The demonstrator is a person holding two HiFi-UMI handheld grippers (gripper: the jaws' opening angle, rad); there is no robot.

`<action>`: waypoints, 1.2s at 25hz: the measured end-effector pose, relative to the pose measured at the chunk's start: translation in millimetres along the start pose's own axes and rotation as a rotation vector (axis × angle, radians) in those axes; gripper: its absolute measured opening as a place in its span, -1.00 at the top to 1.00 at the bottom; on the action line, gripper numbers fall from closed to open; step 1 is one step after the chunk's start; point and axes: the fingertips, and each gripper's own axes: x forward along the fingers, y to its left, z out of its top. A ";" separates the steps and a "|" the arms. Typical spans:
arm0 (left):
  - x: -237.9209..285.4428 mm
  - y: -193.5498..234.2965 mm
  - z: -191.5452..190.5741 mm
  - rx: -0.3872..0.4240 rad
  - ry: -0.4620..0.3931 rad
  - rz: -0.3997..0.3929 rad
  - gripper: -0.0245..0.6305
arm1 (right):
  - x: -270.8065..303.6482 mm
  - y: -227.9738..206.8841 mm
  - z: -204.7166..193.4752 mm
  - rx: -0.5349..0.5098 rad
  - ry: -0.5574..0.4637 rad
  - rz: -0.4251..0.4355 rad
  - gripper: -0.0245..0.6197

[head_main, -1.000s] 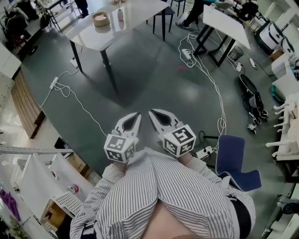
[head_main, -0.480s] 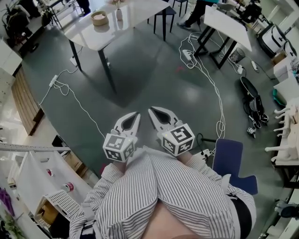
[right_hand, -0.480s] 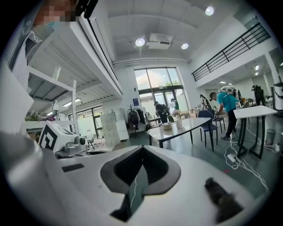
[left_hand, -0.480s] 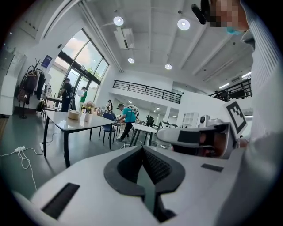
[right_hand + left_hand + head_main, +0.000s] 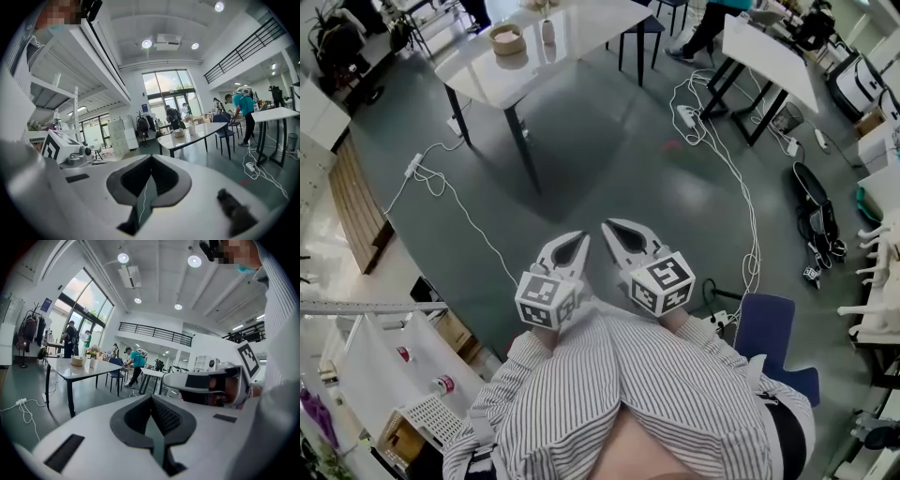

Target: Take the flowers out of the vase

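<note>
The task was at its approach step, with nothing grasped yet. The vase (image 5: 547, 31), flowers (image 5: 92, 353) in it, stood on the table (image 5: 591, 33) toward its left end in the head view, just beside a bowl (image 5: 507, 38), well apart from both grippers. The left gripper (image 5: 578, 235) and right gripper (image 5: 607, 226) were held side by side close to the body, jaws together and empty. The next move would likely call for getting to the table, opening one gripper and closing on the stems above the rim.
</note>
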 end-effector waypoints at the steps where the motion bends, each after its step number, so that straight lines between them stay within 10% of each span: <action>1: 6.0 8.2 2.9 -0.005 0.000 -0.003 0.89 | 7.8 -5.4 2.3 0.003 0.000 -0.002 0.88; 30: 143.1 264.3 106.3 -0.017 0.003 -0.078 0.89 | 273.0 -116.2 86.7 0.049 -0.017 -0.091 0.88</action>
